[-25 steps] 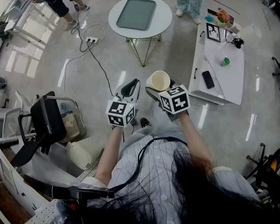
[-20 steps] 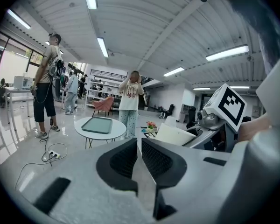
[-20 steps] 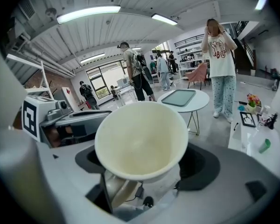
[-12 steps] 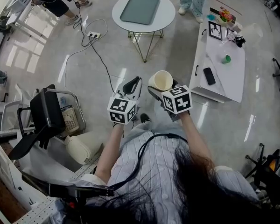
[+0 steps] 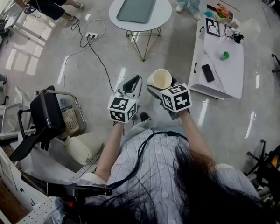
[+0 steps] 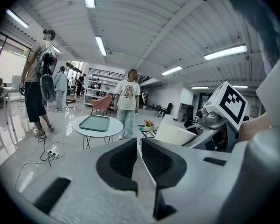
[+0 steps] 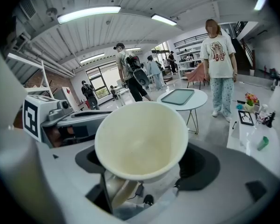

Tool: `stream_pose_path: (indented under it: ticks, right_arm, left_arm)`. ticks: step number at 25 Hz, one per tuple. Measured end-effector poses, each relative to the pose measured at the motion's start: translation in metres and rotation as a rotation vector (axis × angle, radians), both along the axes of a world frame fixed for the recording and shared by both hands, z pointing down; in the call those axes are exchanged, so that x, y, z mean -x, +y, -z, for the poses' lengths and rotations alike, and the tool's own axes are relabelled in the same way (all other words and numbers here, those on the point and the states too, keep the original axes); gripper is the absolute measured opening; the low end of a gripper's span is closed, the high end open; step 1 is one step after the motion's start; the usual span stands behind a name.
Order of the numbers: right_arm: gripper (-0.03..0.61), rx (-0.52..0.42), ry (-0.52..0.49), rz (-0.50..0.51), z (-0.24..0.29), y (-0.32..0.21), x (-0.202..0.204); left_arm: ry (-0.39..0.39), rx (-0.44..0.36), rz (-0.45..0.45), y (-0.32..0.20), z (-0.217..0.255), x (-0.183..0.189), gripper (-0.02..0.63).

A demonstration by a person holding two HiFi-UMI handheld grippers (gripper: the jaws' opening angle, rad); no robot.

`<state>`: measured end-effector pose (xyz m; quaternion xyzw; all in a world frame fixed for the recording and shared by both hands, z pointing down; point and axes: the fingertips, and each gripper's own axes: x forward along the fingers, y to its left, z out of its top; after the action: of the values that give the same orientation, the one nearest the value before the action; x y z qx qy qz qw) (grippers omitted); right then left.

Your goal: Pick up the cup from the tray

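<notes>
The cup (image 7: 141, 141), clamped in the right gripper's (image 5: 161, 87) fingers, is best held level and steady, while the left gripper's (image 6: 139, 148) fingers are closed on nothing.

Head view looks steeply down; both gripper views face level toward the same round table (image 5: 164, 11).

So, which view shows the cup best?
The right gripper view: the cup fills the middle, clamped by the right gripper, its inside visible. The head view shows it small from above; the left gripper view, only its side.
</notes>
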<state>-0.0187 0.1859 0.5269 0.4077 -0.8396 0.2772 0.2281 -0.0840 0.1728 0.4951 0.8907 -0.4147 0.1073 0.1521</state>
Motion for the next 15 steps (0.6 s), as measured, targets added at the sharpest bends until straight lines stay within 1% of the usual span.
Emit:
stream_pose_path:
  ticks: [15]
  right_arm:
    - [0.408,0.004,0.007,0.011,-0.0032,0.0029,0.0009]
  left_arm:
    - [-0.015,0.003,-0.015,0.0021,-0.0046,-0.0023,0.017]
